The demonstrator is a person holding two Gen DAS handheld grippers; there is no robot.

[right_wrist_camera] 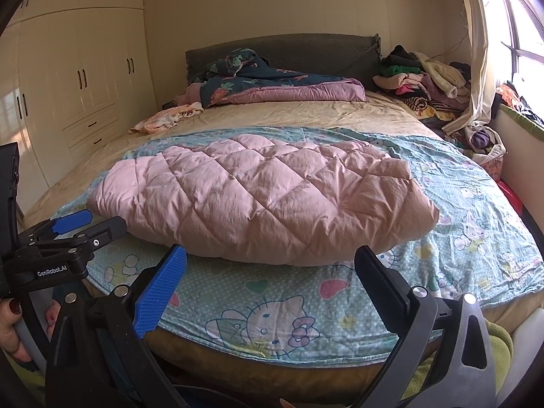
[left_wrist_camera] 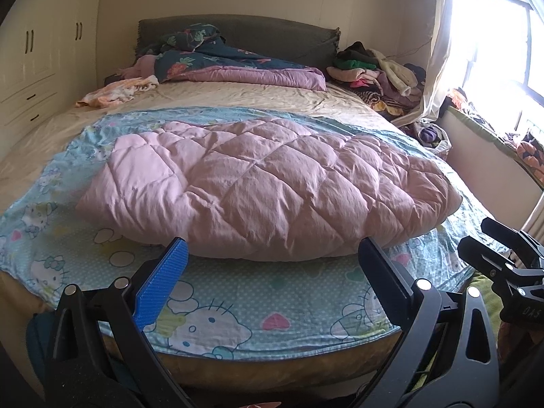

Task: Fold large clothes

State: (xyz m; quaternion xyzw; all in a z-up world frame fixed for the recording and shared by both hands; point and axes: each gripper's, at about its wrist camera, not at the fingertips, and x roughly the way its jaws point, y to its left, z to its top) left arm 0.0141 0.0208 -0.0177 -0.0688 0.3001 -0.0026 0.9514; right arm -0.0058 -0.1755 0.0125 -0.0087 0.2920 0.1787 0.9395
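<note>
- Pink quilted garment lies folded into a thick bundle on the bed, resting on the blue cartoon-cat sheet spread across the near half of the mattress.
- Garment surface shows diamond stitching; its near edge sits just beyond the tips of both tools, touching neither.
- Left tool: jaws spread wide, holding nothing, poised above the sheet's near edge. One finger carries a blue ribbed pad; the other finger is black.
- Right tool: jaws likewise spread wide and empty, aimed at the near edge of the garment from just short of it.
- Left tool is also visible at the left border of the right wrist view, again with a gap between its fingers. White lettering on its body reads "GenRobot.AI".
- Right tool body appears at the right border of the left wrist view; partial lettering reads "DAS", remainder not legible.
- Hand with dark red nail polish grips the left tool's handle.
- Sheet print: cartoon cats with bows, hearts, white dots. No readable text.
- Head of bed: dark floral quilt with a mauve underside, bunched against the grey headboard.
- Pile of mixed clothes sits at the far right corner by the curtain.
- Cream wardrobe with dark handles stands left of the bed.
</note>
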